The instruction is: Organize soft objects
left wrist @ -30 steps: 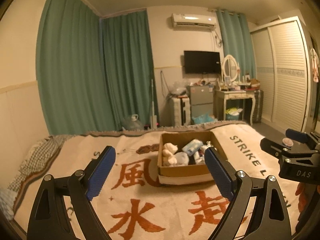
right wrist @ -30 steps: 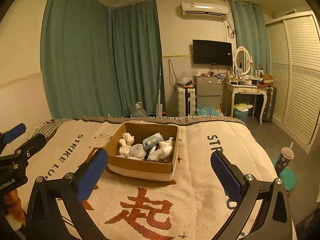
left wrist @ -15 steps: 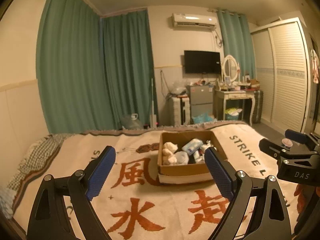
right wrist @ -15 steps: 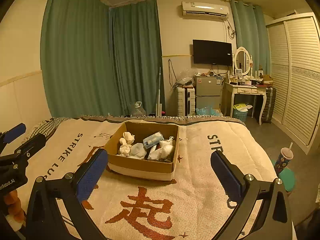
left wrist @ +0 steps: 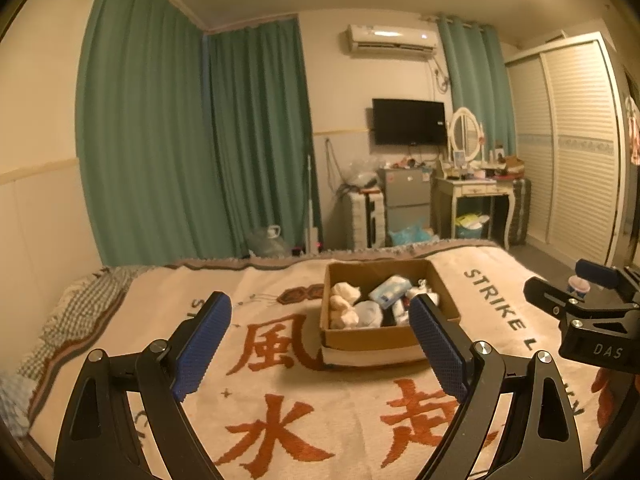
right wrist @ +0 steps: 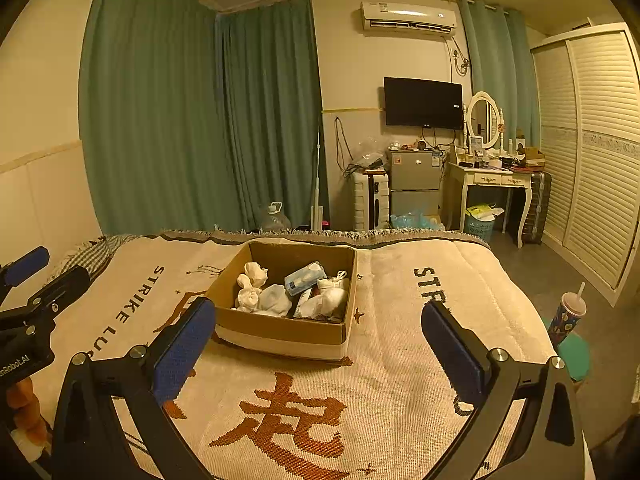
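A cardboard box (left wrist: pixel 372 340) (right wrist: pixel 280 330) sits on the bed, holding several soft white bundles (left wrist: pixel 345 305) (right wrist: pixel 272 300) and a blue-and-white tissue pack (left wrist: pixel 390 290) (right wrist: pixel 305 278). My left gripper (left wrist: pixel 320 344) is open and empty, held above the blanket short of the box. My right gripper (right wrist: pixel 318 344) is open and empty, also short of the box. The right gripper's body shows at the right edge of the left wrist view (left wrist: pixel 588 316); the left gripper's body shows at the left edge of the right wrist view (right wrist: pixel 28 312).
The bed is covered by a cream blanket (left wrist: pixel 280 420) (right wrist: pixel 400 380) with red characters and black lettering. A cup with a straw (right wrist: pixel 568 314) stands on the floor to the right. Green curtains, a suitcase, a small fridge and a dressing table (right wrist: pixel 492 184) line the far wall.
Both views have tilted up and shifted slightly; the box sits a little lower in frame. Both grippers stay open and empty.
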### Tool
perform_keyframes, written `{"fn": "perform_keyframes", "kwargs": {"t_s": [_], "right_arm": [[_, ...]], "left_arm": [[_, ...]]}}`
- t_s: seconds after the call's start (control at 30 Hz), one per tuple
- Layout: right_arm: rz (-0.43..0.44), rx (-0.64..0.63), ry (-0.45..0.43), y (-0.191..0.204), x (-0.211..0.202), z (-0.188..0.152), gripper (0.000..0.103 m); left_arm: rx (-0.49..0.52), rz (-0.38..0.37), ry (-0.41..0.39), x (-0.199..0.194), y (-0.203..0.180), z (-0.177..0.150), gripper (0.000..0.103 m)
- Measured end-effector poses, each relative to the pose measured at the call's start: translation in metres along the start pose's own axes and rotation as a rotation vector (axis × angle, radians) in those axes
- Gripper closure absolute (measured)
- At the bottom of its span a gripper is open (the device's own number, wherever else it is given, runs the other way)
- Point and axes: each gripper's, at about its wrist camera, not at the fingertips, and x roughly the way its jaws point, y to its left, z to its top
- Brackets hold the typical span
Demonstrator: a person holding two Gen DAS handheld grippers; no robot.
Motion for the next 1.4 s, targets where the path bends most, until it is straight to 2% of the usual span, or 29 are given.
{"fn": "perform_keyframes", "kwargs": {"t_s": [1.4], "right_arm": [[-0.009,0.009,0.014,0.0022,0.0061,-0.0024,0.0]], "left_arm": [[-0.005,0.001,-0.005,-0.0009,0.0013,0.0003,0.011]]}}
